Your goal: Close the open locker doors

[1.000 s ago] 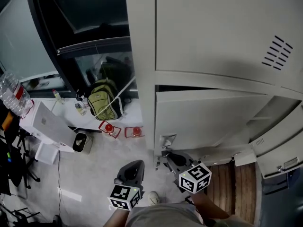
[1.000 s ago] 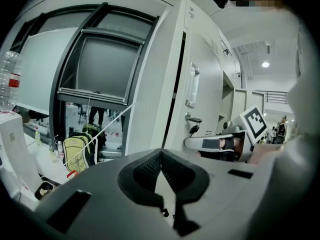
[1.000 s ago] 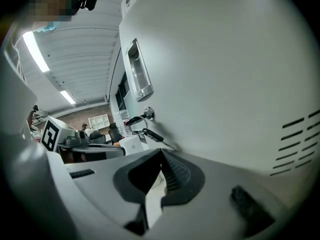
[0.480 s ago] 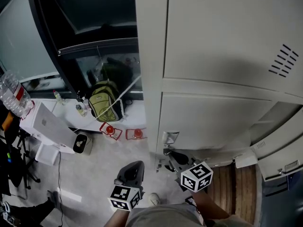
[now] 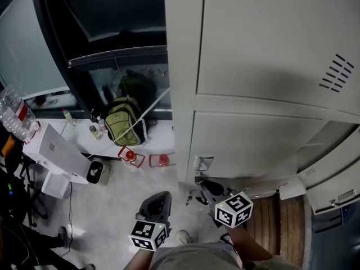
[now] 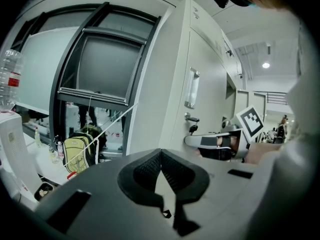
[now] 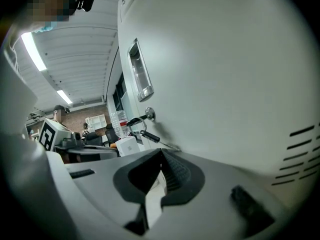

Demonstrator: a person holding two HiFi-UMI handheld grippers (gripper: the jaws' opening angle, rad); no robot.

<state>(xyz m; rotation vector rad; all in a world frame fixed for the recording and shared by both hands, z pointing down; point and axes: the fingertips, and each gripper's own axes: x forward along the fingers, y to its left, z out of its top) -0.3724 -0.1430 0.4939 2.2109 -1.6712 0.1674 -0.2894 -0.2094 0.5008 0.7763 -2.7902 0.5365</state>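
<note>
Right gripper [image 5: 203, 184], fingers [image 7: 176, 173] clenched on nothing, just beside the latch edge of the lower locker door [image 5: 247, 144], which lies flush; left gripper [image 5: 160, 200], likewise clenched, hangs apart.

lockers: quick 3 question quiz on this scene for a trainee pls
1. True or false: the left gripper has its jaws wide apart.
2. What hangs from the lock on the locker door? A keys B a padlock C a cloth
3. Which gripper is nearer that door?
Key: 1 false, they are together. 2 A. 3 the right gripper.
</note>
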